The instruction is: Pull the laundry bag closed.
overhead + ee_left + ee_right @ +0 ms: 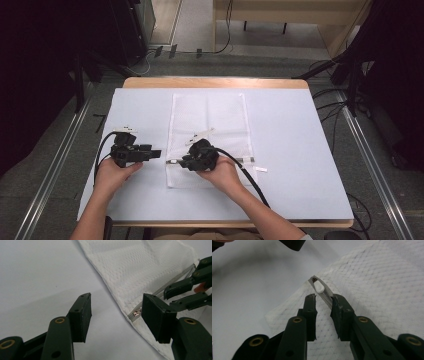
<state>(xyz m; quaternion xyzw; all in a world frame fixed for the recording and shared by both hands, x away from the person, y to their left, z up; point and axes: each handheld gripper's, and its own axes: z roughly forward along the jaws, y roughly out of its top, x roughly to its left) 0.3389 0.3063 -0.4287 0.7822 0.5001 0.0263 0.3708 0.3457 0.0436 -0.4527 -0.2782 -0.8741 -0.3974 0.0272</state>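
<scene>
A white mesh bag (209, 120) lies flat mid-table, its grey zipper (242, 160) running along the near side. My right gripper (181, 162) is low over the zipper's left end. In the right gripper view its jaws (324, 299) stand narrowly apart, open, with the zipper tape (327, 298) between them against the right finger; the white pull tab (319, 287) lies just beyond the tips. My left gripper (156, 153) hovers left of the bag, open wide (116, 302) and holding nothing. Its view shows the bag's corner (140, 267), the zipper end (136, 313) and the right gripper (186, 291).
The white table cover (295, 140) spreads wide on both sides of the bag. A small white slip (261, 169) lies right of the zipper, and small white strips (124, 129) lie beyond the left gripper. The wooden table edge (215, 82) is at the far side.
</scene>
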